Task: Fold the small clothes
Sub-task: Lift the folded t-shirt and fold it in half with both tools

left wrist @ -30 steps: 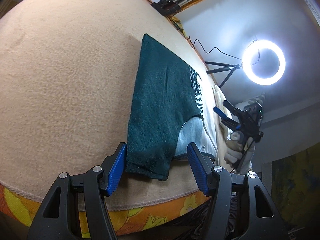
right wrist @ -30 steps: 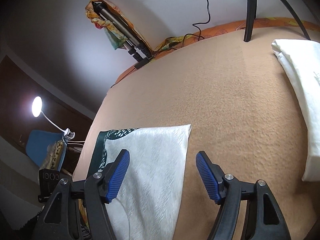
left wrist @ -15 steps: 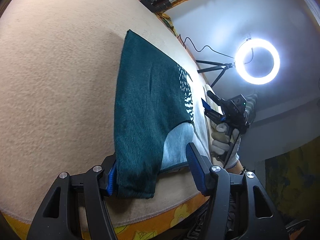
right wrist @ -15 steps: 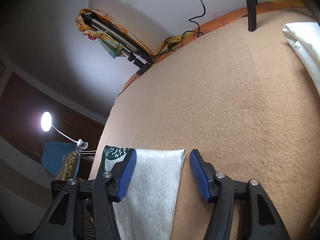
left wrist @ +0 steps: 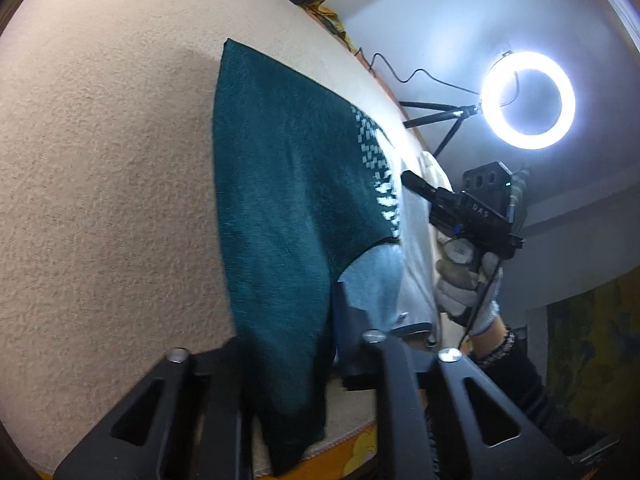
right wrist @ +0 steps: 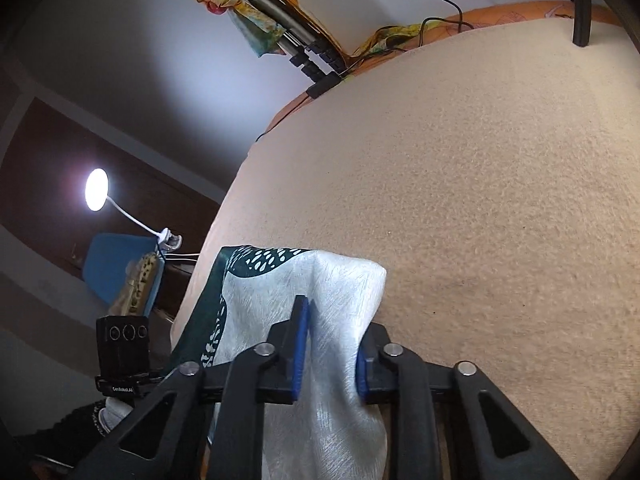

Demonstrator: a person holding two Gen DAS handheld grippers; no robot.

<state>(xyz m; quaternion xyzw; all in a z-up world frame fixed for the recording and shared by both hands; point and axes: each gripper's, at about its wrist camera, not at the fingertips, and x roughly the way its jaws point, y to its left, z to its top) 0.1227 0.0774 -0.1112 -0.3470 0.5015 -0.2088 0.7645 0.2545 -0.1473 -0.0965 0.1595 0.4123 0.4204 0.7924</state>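
Note:
A small teal and white garment (left wrist: 288, 184) lies flat on the beige blanket (left wrist: 100, 160). My left gripper (left wrist: 288, 320) is closing its jaws on the near teal end, which bunches between the fingers and hangs over the bed edge. In the right wrist view my right gripper (right wrist: 330, 356) is closing too. Its blue pads (right wrist: 301, 340) pinch the garment's white part (right wrist: 280, 292) into a raised fold. In the left wrist view a gloved hand (left wrist: 464, 284) holds the right gripper (left wrist: 416, 184) at the garment's far side.
A lit ring light (left wrist: 528, 100) on a tripod stands beyond the bed. A folded tripod (right wrist: 272, 12) lies at the far edge by a cable. A black stand leg (right wrist: 582, 12) rests on the blanket (right wrist: 480, 200). A desk lamp (right wrist: 97, 190) shines at left.
Both grippers went from wide open to pinched on the garment. The left one slid forward over the teal end. The right one moved in and the white corner now bunches up between its pads.

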